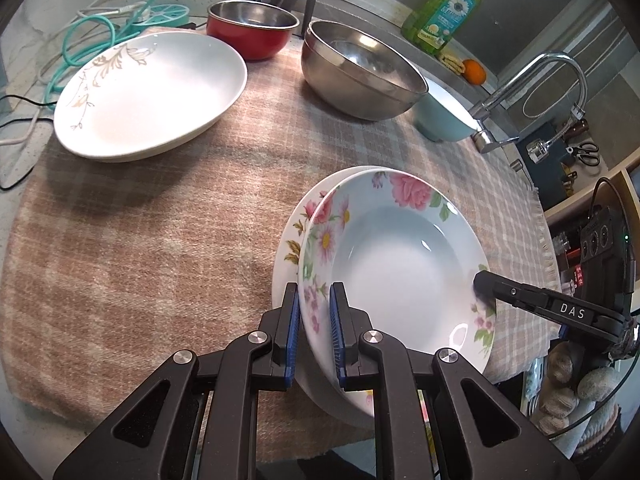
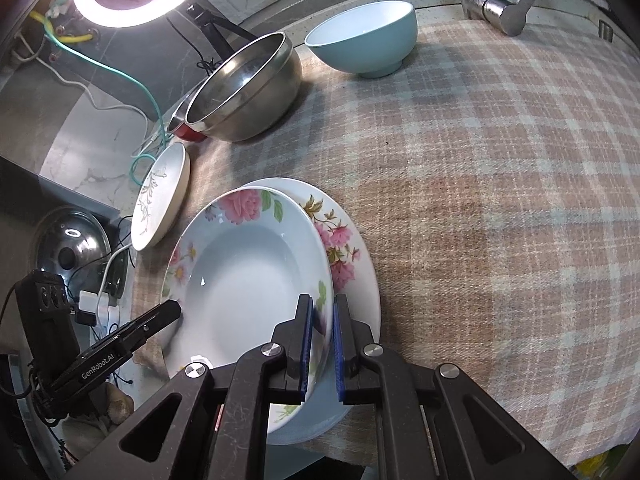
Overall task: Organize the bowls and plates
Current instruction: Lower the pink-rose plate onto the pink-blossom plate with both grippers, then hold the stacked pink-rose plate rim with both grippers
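Observation:
A deep white plate with pink flowers (image 1: pixel 400 264) (image 2: pixel 248 272) sits over a second floral plate (image 1: pixel 286 252) (image 2: pixel 352 248), shifted a little off it. My left gripper (image 1: pixel 315 292) is shut on the upper plate's near rim, blue pads on both faces. In the left wrist view my right gripper (image 1: pixel 482 280) clamps the opposite rim. In the right wrist view my right gripper (image 2: pixel 323 304) is shut on that rim, and my left gripper (image 2: pixel 172 308) comes in from the left edge. Whether the two plates touch I cannot tell.
On the checked cloth (image 1: pixel 160 240) stand a large white plate with a gold leaf pattern (image 1: pixel 152 92) (image 2: pixel 160 196), a red bowl (image 1: pixel 252 28), a steel bowl (image 1: pixel 360 72) (image 2: pixel 248 88) and a light blue bowl (image 1: pixel 440 116) (image 2: pixel 364 36). A tap (image 1: pixel 532 80) and soap bottle (image 1: pixel 444 8) are behind.

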`<state>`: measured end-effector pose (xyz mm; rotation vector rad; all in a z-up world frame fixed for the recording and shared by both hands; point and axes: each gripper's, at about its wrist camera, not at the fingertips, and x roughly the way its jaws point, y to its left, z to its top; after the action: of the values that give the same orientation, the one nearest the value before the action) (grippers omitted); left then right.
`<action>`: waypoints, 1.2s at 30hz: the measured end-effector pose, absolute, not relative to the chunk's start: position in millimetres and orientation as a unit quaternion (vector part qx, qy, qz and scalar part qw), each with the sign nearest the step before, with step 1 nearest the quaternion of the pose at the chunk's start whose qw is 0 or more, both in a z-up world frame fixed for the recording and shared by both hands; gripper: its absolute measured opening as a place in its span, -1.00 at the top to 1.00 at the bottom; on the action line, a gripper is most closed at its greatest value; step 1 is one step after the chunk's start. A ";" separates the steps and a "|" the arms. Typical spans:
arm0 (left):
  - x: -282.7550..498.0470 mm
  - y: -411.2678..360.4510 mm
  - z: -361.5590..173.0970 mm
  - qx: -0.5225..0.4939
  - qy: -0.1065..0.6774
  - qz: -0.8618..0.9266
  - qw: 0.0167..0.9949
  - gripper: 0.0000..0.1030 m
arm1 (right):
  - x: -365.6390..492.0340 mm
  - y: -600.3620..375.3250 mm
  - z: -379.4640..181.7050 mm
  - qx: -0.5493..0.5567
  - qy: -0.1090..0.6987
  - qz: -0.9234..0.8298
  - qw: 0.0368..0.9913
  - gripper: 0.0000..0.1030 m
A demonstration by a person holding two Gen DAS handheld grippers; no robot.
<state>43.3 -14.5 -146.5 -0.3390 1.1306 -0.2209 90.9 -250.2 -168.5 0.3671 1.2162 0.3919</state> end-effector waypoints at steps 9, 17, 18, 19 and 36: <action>44.2 -17.3 -147.1 -0.156 0.533 -0.107 0.825 0.76 | 91.9 -254.8 -170.2 0.172 0.565 0.178 0.787 0.82; 45.0 -20.2 -147.8 -0.149 0.532 -0.108 0.827 0.76 | 90.8 -256.5 -169.1 0.173 0.564 0.174 0.788 0.82; 44.9 -20.5 -147.8 -0.148 0.532 -0.108 0.827 0.76 | 90.8 -256.4 -169.0 0.173 0.564 0.174 0.788 0.82; 44.8 -21.0 -147.7 -0.145 0.532 -0.108 0.828 0.76 | 91.0 -256.3 -169.0 0.173 0.564 0.174 0.788 0.82; 44.5 -24.8 -146.3 -0.127 0.531 -0.105 0.831 0.75 | 92.6 -246.2 -167.4 0.139 0.566 0.173 0.794 0.76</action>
<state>44.5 -24.8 -146.3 -0.2702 1.1265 -0.2221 92.6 -246.2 -167.4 0.2982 1.2164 0.3718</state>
